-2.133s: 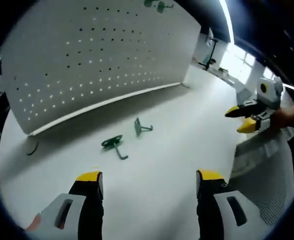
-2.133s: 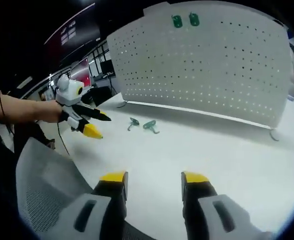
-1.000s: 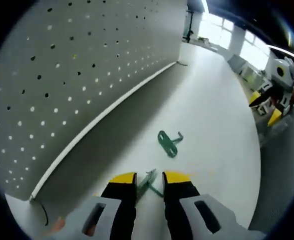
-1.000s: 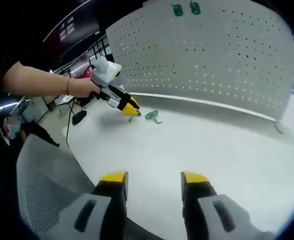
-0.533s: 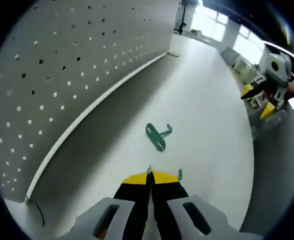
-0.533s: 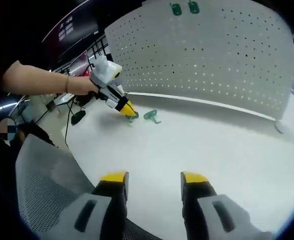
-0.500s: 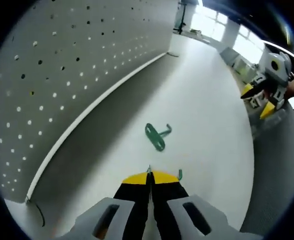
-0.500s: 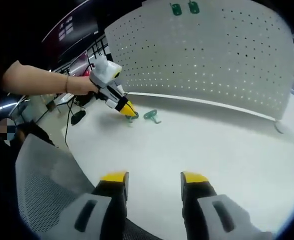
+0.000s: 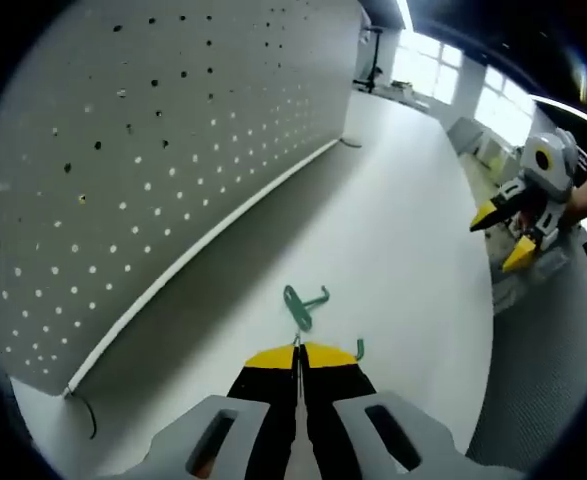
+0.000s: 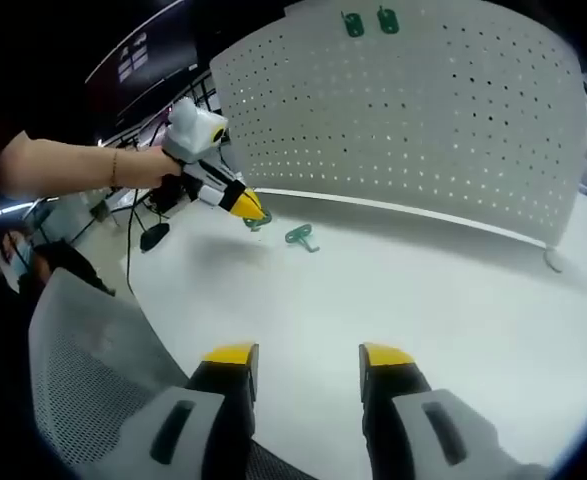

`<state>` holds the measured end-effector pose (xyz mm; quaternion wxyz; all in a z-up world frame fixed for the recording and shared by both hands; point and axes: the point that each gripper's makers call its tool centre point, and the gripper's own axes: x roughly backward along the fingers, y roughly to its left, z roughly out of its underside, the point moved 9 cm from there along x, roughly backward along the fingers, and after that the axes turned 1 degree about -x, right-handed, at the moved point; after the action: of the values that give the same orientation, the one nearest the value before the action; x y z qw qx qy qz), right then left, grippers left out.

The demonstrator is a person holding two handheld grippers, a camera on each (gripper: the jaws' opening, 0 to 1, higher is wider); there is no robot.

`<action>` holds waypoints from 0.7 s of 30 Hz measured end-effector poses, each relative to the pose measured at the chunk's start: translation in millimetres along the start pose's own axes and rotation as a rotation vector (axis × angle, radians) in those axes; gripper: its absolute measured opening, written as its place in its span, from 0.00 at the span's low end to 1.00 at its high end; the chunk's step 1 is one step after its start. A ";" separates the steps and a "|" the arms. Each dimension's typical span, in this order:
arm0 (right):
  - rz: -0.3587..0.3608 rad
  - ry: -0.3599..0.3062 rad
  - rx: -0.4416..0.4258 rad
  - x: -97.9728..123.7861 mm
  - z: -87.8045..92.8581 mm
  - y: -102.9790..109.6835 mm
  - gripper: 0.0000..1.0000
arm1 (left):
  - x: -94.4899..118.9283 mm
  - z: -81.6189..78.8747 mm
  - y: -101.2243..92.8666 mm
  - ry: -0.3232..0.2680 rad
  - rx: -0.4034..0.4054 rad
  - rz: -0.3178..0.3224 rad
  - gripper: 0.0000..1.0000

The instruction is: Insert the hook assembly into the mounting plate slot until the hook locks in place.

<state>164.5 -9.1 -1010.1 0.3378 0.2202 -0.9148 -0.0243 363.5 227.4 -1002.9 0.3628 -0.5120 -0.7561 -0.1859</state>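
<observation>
Closest to the lens in the left gripper view, left tool (image 9: 297, 352) with yellow-tipped jaws pressed together, clamped on a thin green hook (image 9: 358, 349) whose curled end pokes out just right of the jaw tips. Seen from the right gripper view, same tool (image 10: 249, 210) held in a person's hand (image 10: 138, 167) and lifted above the white table (image 10: 393, 290), green hook (image 10: 257, 222) hanging at its tip. Just beyond the jaw tips in the left gripper view, a second green hook (image 9: 301, 303) lying flat on the table (image 9: 403, 230); from the right gripper view, that hook (image 10: 299, 237) just right of the left tool, apart from it. Behind both, a large white perforated mounting plate (image 9: 143, 150) standing upright along the table's far side, foot rail touching the surface. High on the plate (image 10: 423, 110) in the right gripper view, two more green hooks (image 10: 368, 22) already seated side by side. Right tool (image 10: 298, 355) with jaws spread wide and nothing between them, over a grey mesh chair (image 10: 83, 370) at the table's near edge; also visible at the right of the left gripper view (image 9: 506, 233), jaws parted.
</observation>
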 end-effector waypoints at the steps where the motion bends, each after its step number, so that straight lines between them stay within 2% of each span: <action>1: 0.000 -0.001 0.001 0.4 -0.3 0.3 0.38 | 4.6 -2.7 -1.7 -0.033 0.062 -0.007 0.01; 3: -0.001 -0.001 0.006 0.9 -0.6 0.9 0.38 | 15.4 -10.7 -4.4 -0.120 0.152 0.003 0.01; 5: -0.004 -0.004 0.010 1.6 -0.9 1.6 0.38 | 27.1 -16.7 -5.8 -0.168 0.182 -0.005 0.01; 12: -0.011 -0.020 -0.008 4.5 -2.9 2.0 0.38 | 55.7 -23.2 -19.4 -0.211 0.220 -0.029 0.01; 14: -0.009 -0.025 -0.003 6.6 -5.3 2.7 0.38 | 63.3 -22.5 -26.7 -0.217 0.259 -0.026 0.01; 17: -0.012 -0.047 -0.006 10.6 -13.0 4.4 0.38 | 74.3 -19.9 -37.4 -0.239 0.306 -0.035 0.01; 21: -0.039 -0.099 -0.066 14.3 -25.7 11.7 0.38 | 81.4 -18.3 -50.5 -0.253 0.318 -0.051 0.01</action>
<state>166.5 -1.8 -979.3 0.2984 0.2252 -0.9247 -0.0720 306.9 246.9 -926.0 0.3362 -0.4483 -0.8282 -0.0076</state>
